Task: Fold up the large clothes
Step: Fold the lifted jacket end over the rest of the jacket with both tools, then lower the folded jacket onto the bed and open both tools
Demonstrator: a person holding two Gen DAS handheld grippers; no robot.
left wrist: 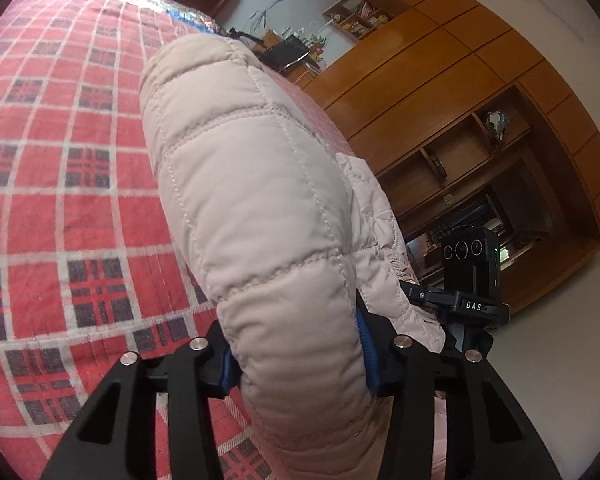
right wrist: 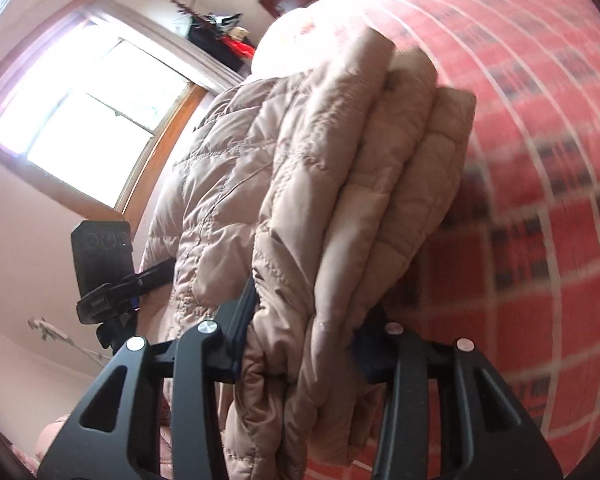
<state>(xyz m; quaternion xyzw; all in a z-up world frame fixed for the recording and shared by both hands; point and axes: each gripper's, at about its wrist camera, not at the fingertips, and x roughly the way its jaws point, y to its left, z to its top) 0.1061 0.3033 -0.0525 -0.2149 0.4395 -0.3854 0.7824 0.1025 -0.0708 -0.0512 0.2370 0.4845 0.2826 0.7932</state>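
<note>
The left gripper (left wrist: 296,360) is clamping a thick fold of the pale quilted jacket (left wrist: 244,184), its blue-padded fingers (left wrist: 366,344) pressing in from both sides. The jacket is bulging out ahead of it, held raised over the red checked bedspread (left wrist: 60,184), with wooden cabinets (left wrist: 460,92) standing beyond the jacket's far side. The right gripper (right wrist: 304,344) is likewise pinching the jacket (right wrist: 300,184), here a stack of several folded layers packed between its fingers. Seen from this side, the bedspread (right wrist: 540,240) is lying past the jacket on one hand and a bright window (right wrist: 88,116) on the other. Each camera is catching the opposite gripper's black body alongside the jacket.
</note>
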